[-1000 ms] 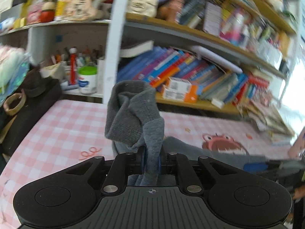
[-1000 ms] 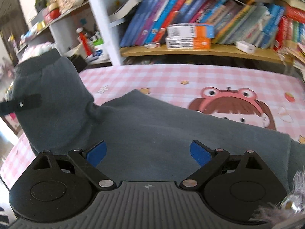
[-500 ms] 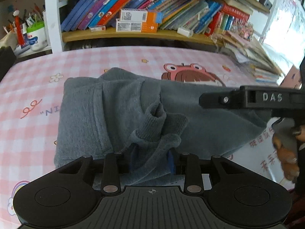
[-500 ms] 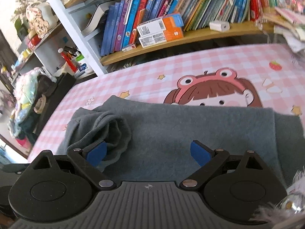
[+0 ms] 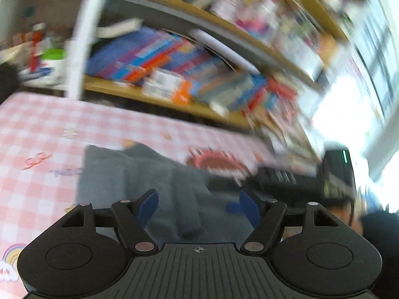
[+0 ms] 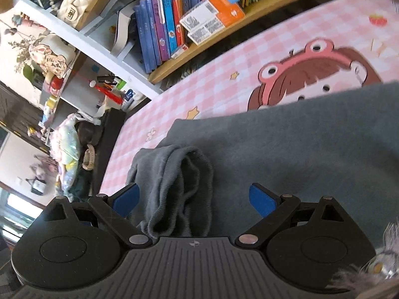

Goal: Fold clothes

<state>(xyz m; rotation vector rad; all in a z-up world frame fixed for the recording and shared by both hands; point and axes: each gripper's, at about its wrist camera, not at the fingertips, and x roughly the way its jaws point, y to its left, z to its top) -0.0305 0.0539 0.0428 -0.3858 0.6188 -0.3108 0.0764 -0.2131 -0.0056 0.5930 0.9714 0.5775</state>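
A grey sweatshirt [image 6: 286, 149] lies folded on the pink checked cloth [image 6: 224, 79]. Its ribbed cuff [image 6: 179, 189] rests bunched on top of the body. My right gripper [image 6: 193, 200] stands open above that cuff, its blue pads clear of the fabric. In the blurred left wrist view, my left gripper [image 5: 198, 205] hangs over the sweatshirt [image 5: 129, 179]. Its jaws are opening, with the cloth lying below them and nothing pinched. The right gripper's dark body shows at the right edge there.
A bookshelf [image 6: 174, 25] packed with books [image 5: 154, 57] runs along the far edge of the table. Jars and pens [image 6: 109, 89] stand at its left end. A dark bag and soft bundles [image 6: 67, 149] sit off the table's left side.
The left gripper brought the lifted sleeve down onto the sweatshirt, let it go and spread its jaws. The right gripper rolled and now hovers over the dropped cuff.
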